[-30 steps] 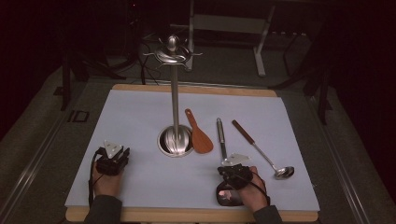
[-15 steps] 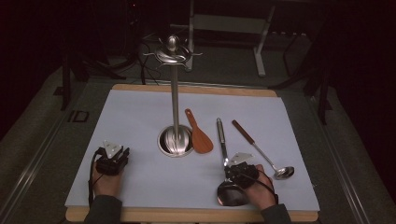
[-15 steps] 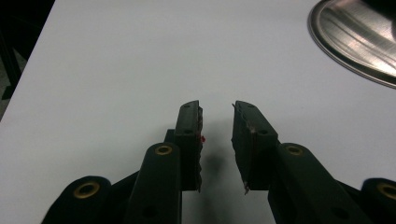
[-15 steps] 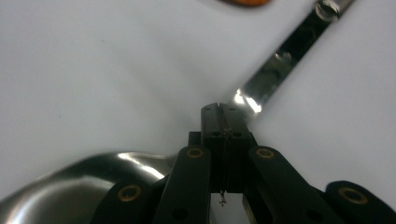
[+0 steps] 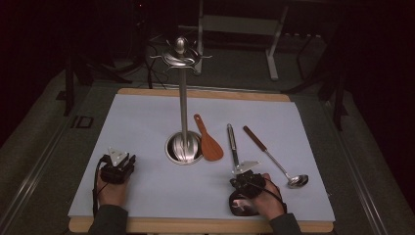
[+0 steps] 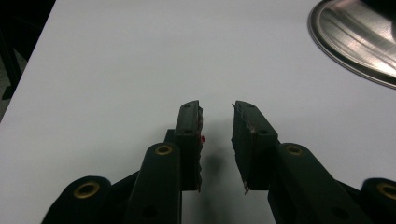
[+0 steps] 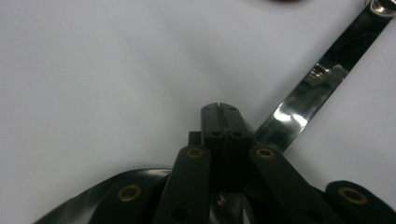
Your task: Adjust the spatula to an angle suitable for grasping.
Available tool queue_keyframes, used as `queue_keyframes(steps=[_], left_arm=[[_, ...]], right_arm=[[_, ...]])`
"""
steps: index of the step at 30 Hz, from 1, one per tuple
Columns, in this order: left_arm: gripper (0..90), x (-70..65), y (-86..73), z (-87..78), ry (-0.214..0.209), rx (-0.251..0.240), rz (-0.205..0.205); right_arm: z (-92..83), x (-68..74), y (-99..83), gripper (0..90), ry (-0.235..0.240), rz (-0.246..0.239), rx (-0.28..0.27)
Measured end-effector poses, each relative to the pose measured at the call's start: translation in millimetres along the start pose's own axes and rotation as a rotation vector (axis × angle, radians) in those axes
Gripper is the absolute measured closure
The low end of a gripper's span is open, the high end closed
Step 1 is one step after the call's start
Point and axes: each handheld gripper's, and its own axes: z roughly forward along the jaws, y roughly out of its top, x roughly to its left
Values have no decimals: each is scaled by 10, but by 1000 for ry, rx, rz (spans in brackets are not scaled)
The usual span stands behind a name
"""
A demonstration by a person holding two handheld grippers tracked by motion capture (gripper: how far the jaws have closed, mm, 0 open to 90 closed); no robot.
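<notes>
A table covered by a white sheet [image 5: 147, 122], seen from above. A tall metal stand [image 5: 184, 112] with hooks at its top rises from the middle of the sheet. 3 utensils lie to its right: a brown rice paddle [image 5: 208, 142] just beside the stand's base, then a steel spoon [image 5: 230, 139], then a ladle [image 5: 274, 159] nearest the right edge.

The right gripper [image 5: 244, 175] sits low over the steel spoon near the front edge, its fingers pressed together with nothing visibly between them. In the right gripper view the spoon's shiny flat handle [image 7: 317, 74] runs out from beside the tips [image 7: 219, 108]; whether they pinch its edge cannot be told.

The left gripper [image 5: 129, 157] rests near the front left corner, fingers apart and empty [image 6: 217, 109], the stand's base [image 6: 359, 42] off to one side.

Likely risks: closed fingers may slide off the slick, thin handle and only push the spoon sideways into the ladle or the paddle. A grip near the bowl end would leave the long handle to swing and strike the stand.
</notes>
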Motion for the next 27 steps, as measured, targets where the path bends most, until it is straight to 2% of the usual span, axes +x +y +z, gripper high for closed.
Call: queue_keyframes(steps=[11, 18, 19, 20, 23, 27], left_arm=[[727, -5, 1, 1, 5, 2, 4], [726, -5, 1, 3, 6, 3, 4], [726, -7, 1, 3, 7, 3, 4], [725, -8, 1, 2, 8, 4, 6], [722, -8, 2, 4, 7, 5, 7], [719, -6, 3, 6, 7, 6, 5]], right_arm=[[-178, -212, -214, 900, -29, 34, 39], [-293, -313, -250, 884, -80, 64, 37], [-329, -363, -206, 749, -86, 96, -8], [-334, -387, -183, 710, -92, 109, -26], [-313, -489, -103, 640, -97, 172, -47], [-277, -593, 37, 599, -105, 217, -48]])
